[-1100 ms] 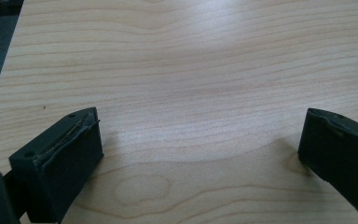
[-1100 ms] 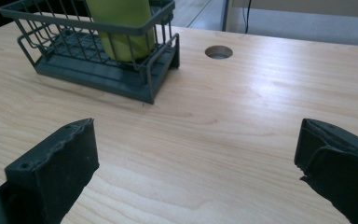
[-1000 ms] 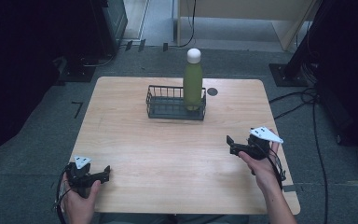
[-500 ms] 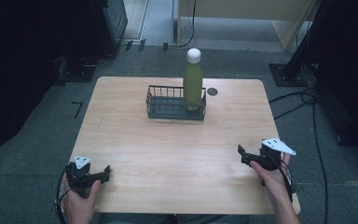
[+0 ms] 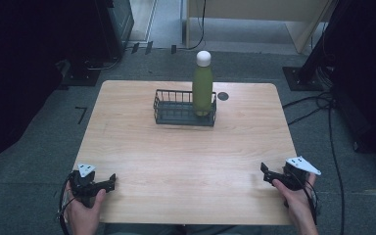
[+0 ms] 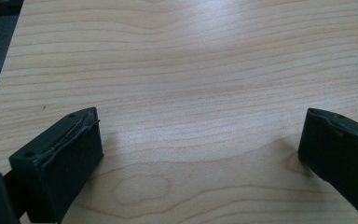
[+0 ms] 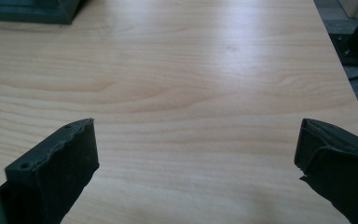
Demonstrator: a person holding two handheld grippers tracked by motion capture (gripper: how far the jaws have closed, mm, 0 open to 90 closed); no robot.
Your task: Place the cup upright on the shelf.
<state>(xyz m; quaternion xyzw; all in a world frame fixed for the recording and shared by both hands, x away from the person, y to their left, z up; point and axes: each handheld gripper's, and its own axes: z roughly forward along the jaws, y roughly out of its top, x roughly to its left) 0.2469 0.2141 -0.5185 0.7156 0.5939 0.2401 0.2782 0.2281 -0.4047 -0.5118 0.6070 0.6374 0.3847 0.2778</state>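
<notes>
A green bottle (image 5: 202,88) with a white cap stands upright in the right end of a black wire basket (image 5: 176,113) at the table's far middle. My left gripper (image 5: 108,181) rests low at the near left corner of the wooden table (image 5: 186,161), jaws wide open over bare wood (image 6: 200,140). My right gripper (image 5: 266,172) sits at the near right edge, also open with nothing between its jaws (image 7: 196,149). The basket's corner (image 7: 28,11) shows at the top left of the right gripper view.
A small dark round hole (image 5: 223,96) lies in the tabletop just right of the basket. Cables (image 5: 318,105) run over the grey floor to the right. Dark equipment (image 5: 112,19) stands behind the table at the left.
My right gripper has drawn back toward the near right edge of the table and lowered. The left gripper, bottle and basket have stayed put.
</notes>
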